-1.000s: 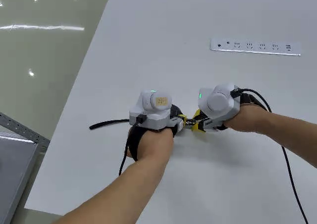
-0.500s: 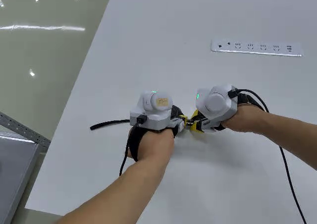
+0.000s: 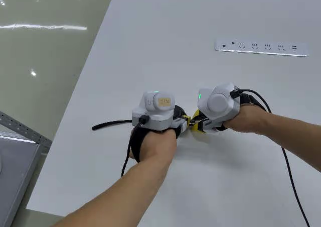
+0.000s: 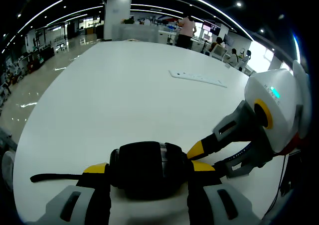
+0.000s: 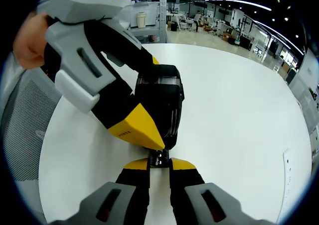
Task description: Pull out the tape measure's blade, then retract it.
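Note:
The black tape measure (image 4: 149, 168) sits on the white table, and my left gripper (image 4: 148, 181) is shut on its case from both sides. A black wrist strap (image 4: 55, 177) trails off to its left. In the right gripper view the case (image 5: 162, 105) stands just ahead, with my right gripper (image 5: 159, 161) shut on the small metal blade hook (image 5: 159, 158) at its mouth. In the head view the two grippers (image 3: 191, 122) meet tip to tip near the table's near-left part. Almost no blade shows between them.
A white power strip (image 3: 261, 48) lies on the table (image 3: 165, 36) at the far right. The table's left edge runs along a shiny floor, with a metal rack (image 3: 20, 131) below. Black cables (image 3: 288, 172) trail from both grippers.
The right gripper has crept a little toward the left one, closing the small gap. The left gripper and tape case have stayed in place.

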`<state>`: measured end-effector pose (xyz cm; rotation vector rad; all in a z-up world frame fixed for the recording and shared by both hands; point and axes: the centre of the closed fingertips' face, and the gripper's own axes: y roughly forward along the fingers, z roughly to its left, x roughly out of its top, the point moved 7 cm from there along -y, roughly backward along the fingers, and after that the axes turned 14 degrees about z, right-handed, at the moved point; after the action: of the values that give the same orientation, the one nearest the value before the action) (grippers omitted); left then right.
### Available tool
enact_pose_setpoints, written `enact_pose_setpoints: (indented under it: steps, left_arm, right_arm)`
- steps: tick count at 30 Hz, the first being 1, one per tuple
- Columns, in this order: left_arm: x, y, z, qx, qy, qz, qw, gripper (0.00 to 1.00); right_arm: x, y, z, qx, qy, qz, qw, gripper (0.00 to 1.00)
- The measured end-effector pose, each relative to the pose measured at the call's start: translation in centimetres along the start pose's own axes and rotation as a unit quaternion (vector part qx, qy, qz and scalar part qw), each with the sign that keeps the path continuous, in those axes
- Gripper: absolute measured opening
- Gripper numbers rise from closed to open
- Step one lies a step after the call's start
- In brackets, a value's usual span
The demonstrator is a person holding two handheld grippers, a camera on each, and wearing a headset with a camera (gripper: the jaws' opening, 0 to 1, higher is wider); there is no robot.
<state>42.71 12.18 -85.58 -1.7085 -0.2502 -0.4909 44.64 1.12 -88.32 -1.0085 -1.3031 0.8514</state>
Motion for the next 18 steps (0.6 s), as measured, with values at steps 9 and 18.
enact_pose_setpoints:
  steps: [9, 18]
  left_arm:
    - [-0.08, -0.06, -0.08, 0.0, 0.0, 0.0, 1.0, 0.59]
    - [-0.06, -0.08, -0.14, 0.002, 0.0, -0.001, 1.0, 0.59]
  right_arm:
    - [0.18, 0.02, 0.02, 0.001, -0.001, -0.001, 1.0, 0.14]
    - [0.3, 0.0, 0.05, 0.0, -0.007, -0.002, 1.0, 0.14]
